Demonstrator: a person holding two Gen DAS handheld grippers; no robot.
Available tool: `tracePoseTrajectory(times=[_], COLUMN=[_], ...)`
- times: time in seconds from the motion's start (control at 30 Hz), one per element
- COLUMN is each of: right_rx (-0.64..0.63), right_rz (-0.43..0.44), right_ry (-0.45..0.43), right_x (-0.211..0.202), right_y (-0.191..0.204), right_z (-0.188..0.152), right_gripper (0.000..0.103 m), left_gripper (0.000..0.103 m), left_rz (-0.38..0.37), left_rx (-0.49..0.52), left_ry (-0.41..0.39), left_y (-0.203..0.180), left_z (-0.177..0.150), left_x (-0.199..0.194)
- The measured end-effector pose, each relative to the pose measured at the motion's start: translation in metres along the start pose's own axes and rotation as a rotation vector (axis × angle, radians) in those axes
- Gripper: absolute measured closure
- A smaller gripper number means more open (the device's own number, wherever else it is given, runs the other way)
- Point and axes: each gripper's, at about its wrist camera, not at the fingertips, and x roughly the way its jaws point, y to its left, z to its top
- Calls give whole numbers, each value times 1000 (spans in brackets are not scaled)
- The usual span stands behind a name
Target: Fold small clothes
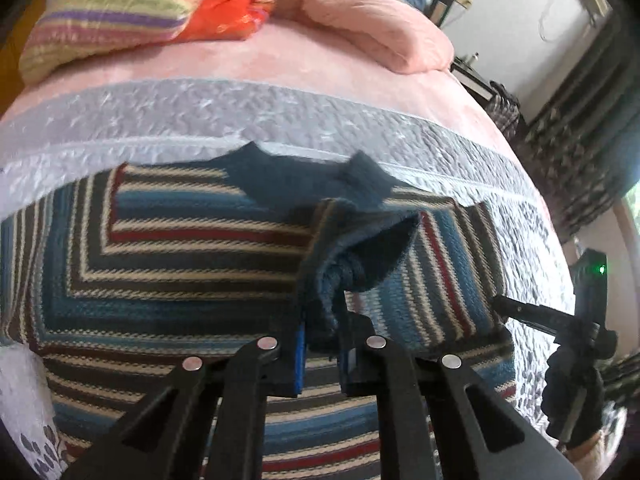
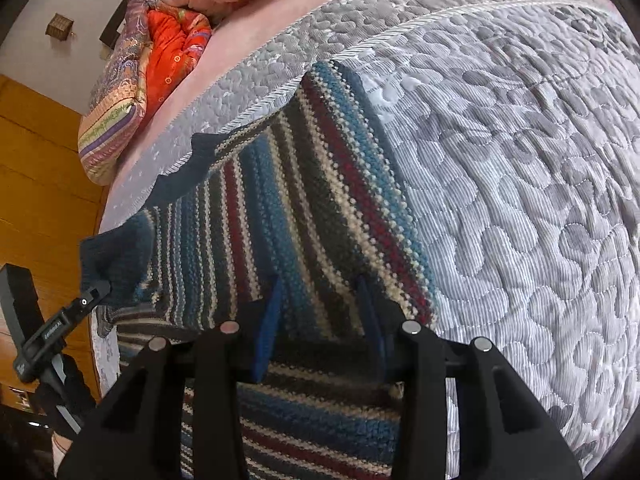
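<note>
Left tongs [image 1: 322,354] clamped on dark sleeve cuff [image 1: 360,264] | right tongs [image 2: 320,344] apart, over sweater's [image 2: 304,200] folded side | sweater flat on grey quilt [image 2: 520,200], bed | step: sleeve fold-in | next: lay cuff across sweater's chest, release.

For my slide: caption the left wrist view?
Left hand-held gripper pinches a sweater cuff over the bed.
</note>
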Motion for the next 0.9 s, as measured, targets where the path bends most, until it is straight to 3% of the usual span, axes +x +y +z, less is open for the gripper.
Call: tracePoseTrajectory(times=[0.27, 0.63, 0.73, 0.9], right_rx=[-11, -34, -84, -169], right_rz=[-17, -34, -50, -54], right_ry=[9, 25, -1, 0], right_x=[2, 2, -12, -14], right_y=[5, 9, 26, 61], right_z=[2, 5, 4, 0], right_gripper=[65, 65, 63, 62], left_gripper=[91, 87, 87, 73], left_rz=[-41, 22, 34, 25], left_rx=[-183, -325, -299, -147], left_ry=[-8, 5, -23, 1], left_y=[60, 123, 115, 52], left_z=[0, -2, -1, 1], left_x=[8, 2, -14, -11])
